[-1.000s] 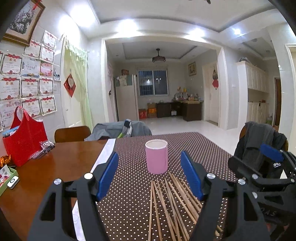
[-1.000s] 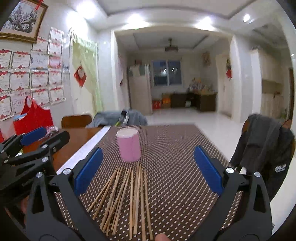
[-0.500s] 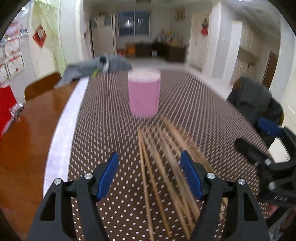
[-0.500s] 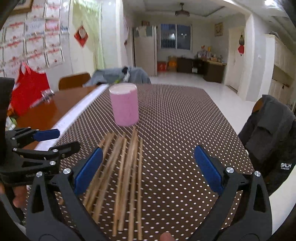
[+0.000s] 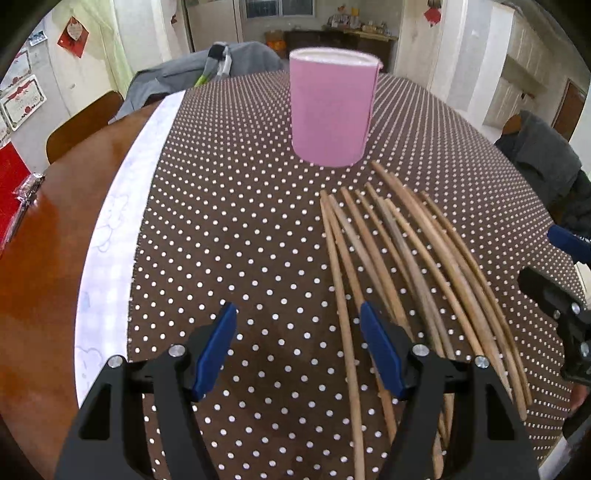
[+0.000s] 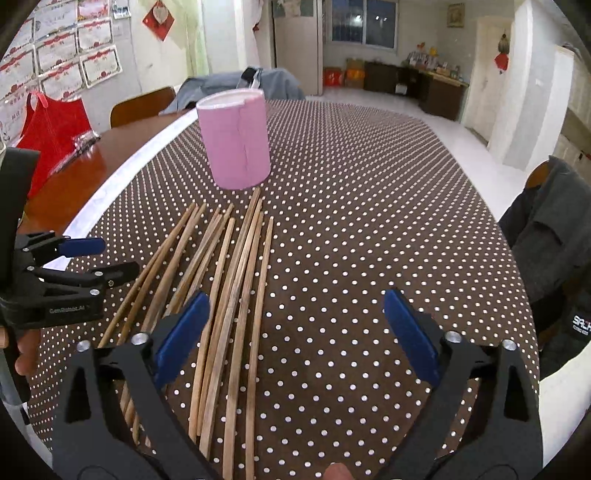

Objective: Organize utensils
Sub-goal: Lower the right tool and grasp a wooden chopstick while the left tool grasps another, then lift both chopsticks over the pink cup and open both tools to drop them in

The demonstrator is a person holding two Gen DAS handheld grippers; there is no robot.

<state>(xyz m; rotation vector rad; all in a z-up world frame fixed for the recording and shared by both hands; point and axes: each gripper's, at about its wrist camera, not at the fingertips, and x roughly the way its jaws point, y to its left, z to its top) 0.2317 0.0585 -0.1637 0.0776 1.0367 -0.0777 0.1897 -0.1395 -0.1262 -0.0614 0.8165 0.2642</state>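
Loose chopsticks [image 6: 236, 280] before upright pink cup [image 6: 235, 138]

My wooden table [image 6: 66, 192] under a brown polka-dot cloth [image 6: 369, 206], framed certificates [image 6: 74, 62] on my left wall, wooden chair [image 6: 142, 105] behind, white tiled floor [image 6: 436, 122], far window [image 6: 364, 24], dark cabinet [image 6: 439, 92] beyond.

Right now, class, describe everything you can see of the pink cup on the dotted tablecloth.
The pink cup is a plain, matte cylinder with a pale rim and a thin vertical seam down its side, looking like paper or card. It stands upright on the brown polka-dot tablecloth, just beyond the far tips of the wooden chopsticks. Whether a tip touches its base is unclear. Its inside cannot be seen.
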